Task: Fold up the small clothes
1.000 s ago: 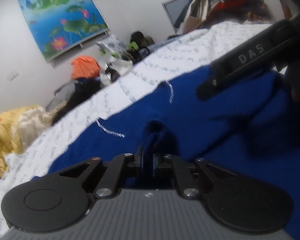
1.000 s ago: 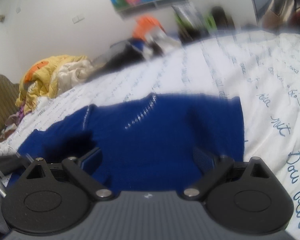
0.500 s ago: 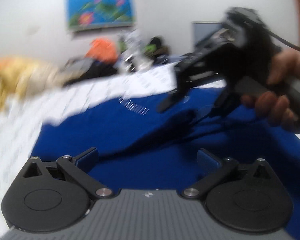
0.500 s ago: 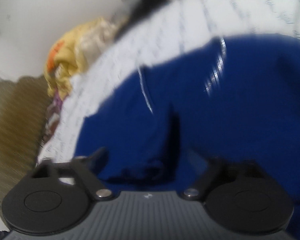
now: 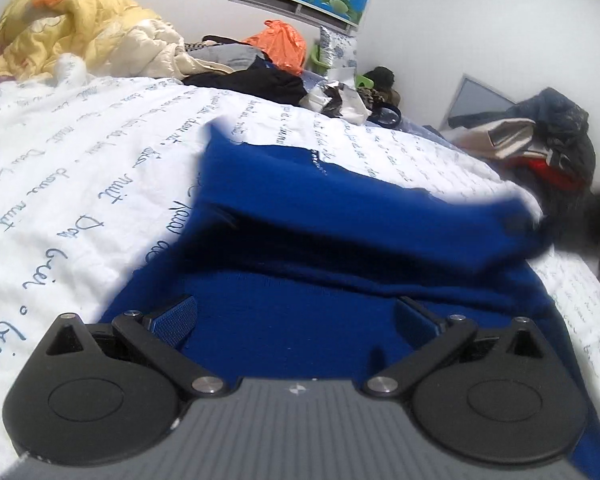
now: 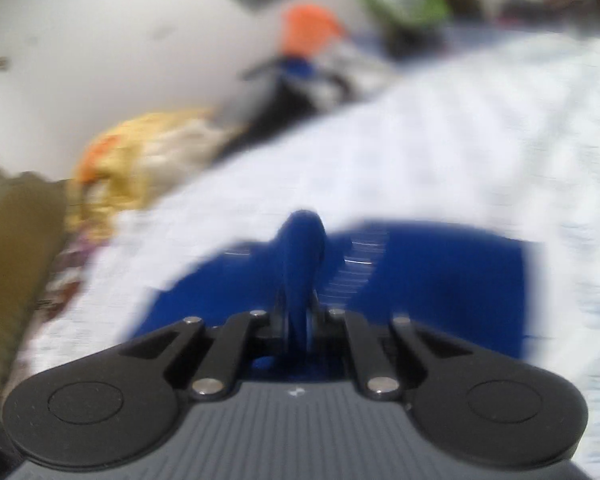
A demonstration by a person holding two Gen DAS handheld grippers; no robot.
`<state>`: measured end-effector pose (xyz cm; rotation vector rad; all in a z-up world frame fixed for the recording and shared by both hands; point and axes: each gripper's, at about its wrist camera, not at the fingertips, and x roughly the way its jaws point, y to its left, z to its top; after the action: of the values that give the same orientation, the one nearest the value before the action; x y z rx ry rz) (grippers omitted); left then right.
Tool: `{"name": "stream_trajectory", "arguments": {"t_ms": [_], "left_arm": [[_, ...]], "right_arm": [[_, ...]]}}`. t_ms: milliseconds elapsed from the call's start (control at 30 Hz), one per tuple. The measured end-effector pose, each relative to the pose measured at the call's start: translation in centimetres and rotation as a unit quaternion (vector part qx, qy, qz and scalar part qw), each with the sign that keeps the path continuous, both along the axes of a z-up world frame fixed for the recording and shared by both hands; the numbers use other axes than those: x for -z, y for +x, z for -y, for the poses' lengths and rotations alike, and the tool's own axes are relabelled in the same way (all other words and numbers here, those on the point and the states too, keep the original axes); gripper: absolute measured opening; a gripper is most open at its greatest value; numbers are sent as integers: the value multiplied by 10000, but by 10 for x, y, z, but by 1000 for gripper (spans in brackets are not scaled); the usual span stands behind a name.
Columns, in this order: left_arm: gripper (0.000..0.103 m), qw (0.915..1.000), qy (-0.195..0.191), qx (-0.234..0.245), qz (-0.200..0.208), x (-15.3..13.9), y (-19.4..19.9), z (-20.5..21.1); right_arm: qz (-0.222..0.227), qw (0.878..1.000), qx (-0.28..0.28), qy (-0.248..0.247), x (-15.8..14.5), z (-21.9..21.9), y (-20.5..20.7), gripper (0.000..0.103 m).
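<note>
Lying on the white sheet [image 5: 80, 168] printed with blue script, the blue garment [image 5: 340, 240] spreads across the bed, its far layer lifted in a fold toward the right. Over its near part hangs the left gripper [image 5: 296, 316], fingers spread wide, nothing between them. The right gripper [image 6: 298, 320] has just closed, pinching a bunched ridge of garment cloth; that view is blurred.

Right tongs [image 6: 298, 312] clamped on blue garment [image 6: 440, 280]
</note>
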<state>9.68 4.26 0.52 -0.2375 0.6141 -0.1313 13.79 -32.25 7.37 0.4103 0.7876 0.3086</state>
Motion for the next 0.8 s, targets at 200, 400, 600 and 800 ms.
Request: {"name": "stream_trajectory", "arguments": {"t_ms": [200,400,600,800], "left_arm": [[103,9991,255,-180,286,-21,-12,-9],[103,9951,463,-702,-511,-37,89,-43],[69,9899,779,-472,-1089,-13,143,-37],[14,9908,802,-569,-929,-25,126,-47]], "right_arm": [[-114,9946,406,953,28,50,-17,37],[55,9953,968,40,18,66,15,85],[-82,9983,510,-285,35,37,32,18],[-29,9986,351,-383,36,43,26,10]]}}
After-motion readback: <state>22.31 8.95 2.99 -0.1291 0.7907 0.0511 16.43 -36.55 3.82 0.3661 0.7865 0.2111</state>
